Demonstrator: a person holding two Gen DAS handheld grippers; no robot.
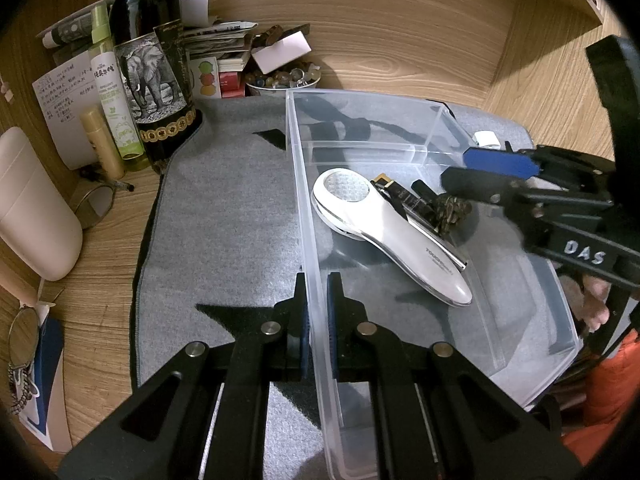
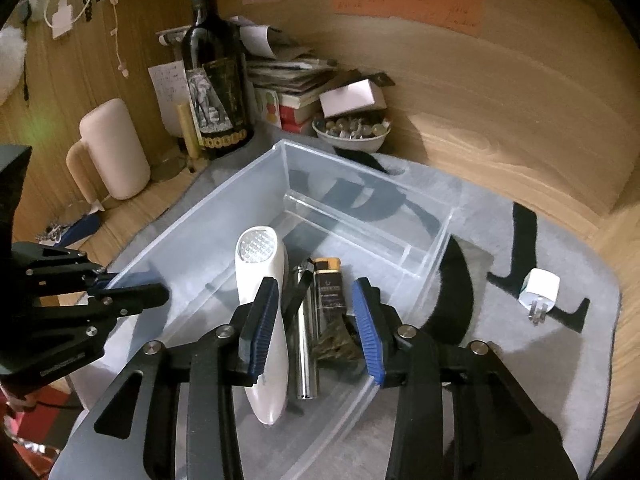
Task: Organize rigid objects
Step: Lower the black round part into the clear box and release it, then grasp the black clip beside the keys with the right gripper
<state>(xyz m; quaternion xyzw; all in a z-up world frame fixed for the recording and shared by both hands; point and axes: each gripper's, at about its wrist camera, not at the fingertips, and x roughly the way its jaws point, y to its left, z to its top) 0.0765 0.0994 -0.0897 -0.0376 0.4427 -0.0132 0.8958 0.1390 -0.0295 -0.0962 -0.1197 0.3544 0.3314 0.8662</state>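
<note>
A clear plastic bin [image 1: 304,216] [image 2: 208,216] stands on a grey mat. In it lie a white handheld device [image 1: 384,224] [image 2: 260,280], a silver and black lighter-like item [image 2: 328,292] [image 1: 404,196], a chrome tube [image 2: 306,356] and a dark braided clump [image 1: 452,208] [image 2: 334,344]. My left gripper [image 1: 318,316] [image 2: 132,286] is shut on the bin's left wall. My right gripper [image 2: 316,320] [image 1: 476,168] is open and empty, hovering over the bin's contents. A white plug adapter [image 2: 538,292] [image 1: 486,139] lies on the mat outside the bin.
A wine bottle [image 1: 156,60] [image 2: 214,80], spray bottle [image 1: 112,92], bowl of beads [image 1: 284,80] [image 2: 352,132], books and papers crowd the back left. A pink-white container [image 1: 32,208] [image 2: 114,148] stands left. Wooden walls [image 1: 400,32] enclose the desk.
</note>
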